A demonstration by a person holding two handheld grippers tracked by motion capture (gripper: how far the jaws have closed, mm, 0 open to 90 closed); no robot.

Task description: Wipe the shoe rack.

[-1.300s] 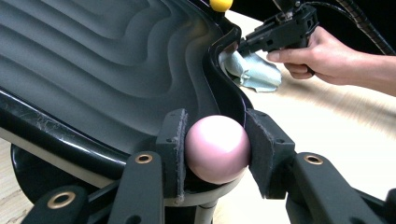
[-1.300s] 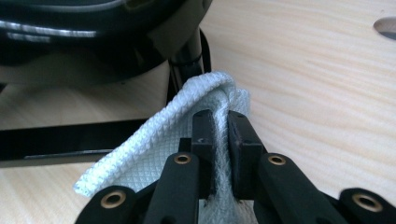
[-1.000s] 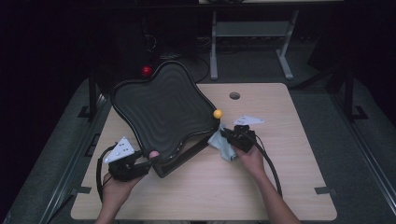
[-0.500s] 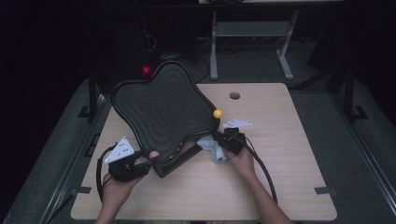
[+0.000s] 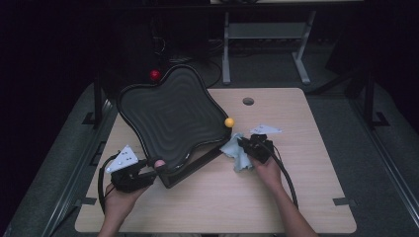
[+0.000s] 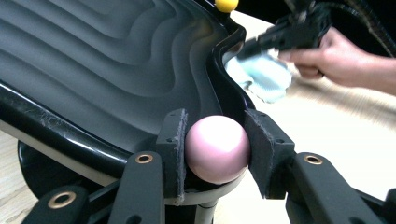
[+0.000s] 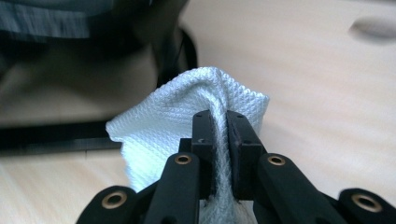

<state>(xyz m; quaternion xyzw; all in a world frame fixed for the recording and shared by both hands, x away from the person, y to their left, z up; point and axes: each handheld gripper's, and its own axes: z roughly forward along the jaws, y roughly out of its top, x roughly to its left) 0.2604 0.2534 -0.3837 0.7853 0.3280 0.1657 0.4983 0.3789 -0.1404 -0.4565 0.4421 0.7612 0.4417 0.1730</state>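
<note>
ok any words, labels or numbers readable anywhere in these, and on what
None can be read. The black wavy tray, the pale blue cloth and the pink ball carry no print. The grey plate on the left claw bears small dark dots, too small to read as marks.

Black wavy-ribbed plastic tray point(image 6: 116, 60) cut off by the top and left edges of the left gripper view; underside and stand hidden behind its rim. Small yellow ball point(image 6: 226, 4) clipped by the top edge there. Pink ball point(image 6: 217, 148) partly covered at both flanks by the pads of the left tongs point(image 6: 214, 151). Pale blue woven cloth point(image 7: 187, 121) pinched in the right tongs point(image 7: 218, 140), lower part hidden behind the tongs' arms. Tray behind the cloth blurred beyond telling in the right gripper view. Worktop hole point(image 7: 376, 28) blurred, clipped at right. Forearms cut off at the bottom of the high view.
</note>
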